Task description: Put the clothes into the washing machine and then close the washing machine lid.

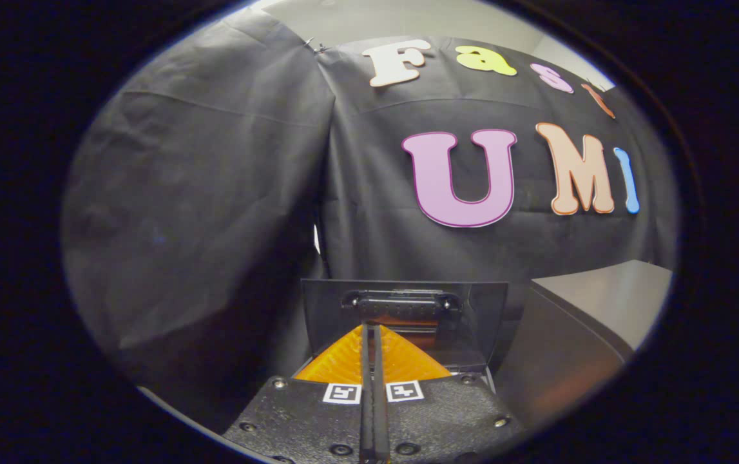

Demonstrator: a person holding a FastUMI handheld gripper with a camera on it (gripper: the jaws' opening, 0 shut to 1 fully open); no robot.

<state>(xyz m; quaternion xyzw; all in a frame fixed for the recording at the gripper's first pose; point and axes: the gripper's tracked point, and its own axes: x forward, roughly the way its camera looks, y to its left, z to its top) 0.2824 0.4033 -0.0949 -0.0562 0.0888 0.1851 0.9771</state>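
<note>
The gripper (370,348) sits low and centre, its two fingers (337,364) pressed flat together with only a thin dark seam running up between them. Clenched, then, and nothing caught in between that I can see. The fingers come to a point, and that point aims straight at the lid (404,316).

The lid stands upright just ahead of the fingertips, a dark, see-through panel swung up and open. Across its upper part runs a black handle (401,301), a wide bar with rounded ends, sitting right above the fingertips. Whether the tips touch the lid I cannot tell; they are very close to it. Through the panel there is a warm orange-brown glint below the handle, too blurred to name.

Two small square markers (374,392) sit side by side on the gripper's body, one on each side of the seam, with screw heads dotted around them.

Right of the lid, a grey box-like body (591,322) with a flat pale top stretches off to the side, its dark flank facing the lid. Behind everything hangs the black cloth wall (201,193), creased and folded, with a vertical seam running down to the lid's left corner.

The clothes: nowhere I can pick out from here.
</note>
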